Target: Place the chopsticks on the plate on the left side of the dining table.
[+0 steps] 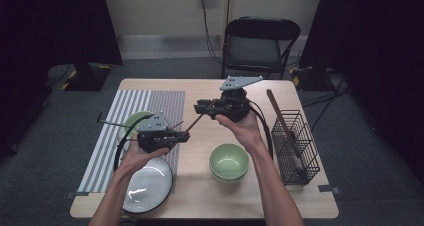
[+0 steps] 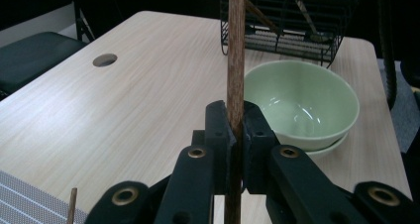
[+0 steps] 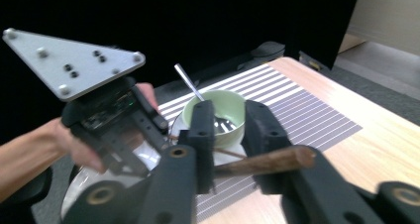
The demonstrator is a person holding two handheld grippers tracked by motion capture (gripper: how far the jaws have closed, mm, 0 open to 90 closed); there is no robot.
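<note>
Chopstick (image 1: 196,122) spans both grippers above the bench's (image 1: 200,186) middle: left gripper (image 2: 236,135) clamps it tight; right gripper (image 3: 233,135) stands open, jaws loosely around its end.

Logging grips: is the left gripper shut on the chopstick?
Shut: the left gripper has its jaws pressed against both sides of the brown chopstick.

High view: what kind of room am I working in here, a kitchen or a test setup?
Likely a staged test setup, not a kitchen: a small wooden table ringed by dark curtains, a folding chair behind it, and tape marks at the table's corners.
</note>
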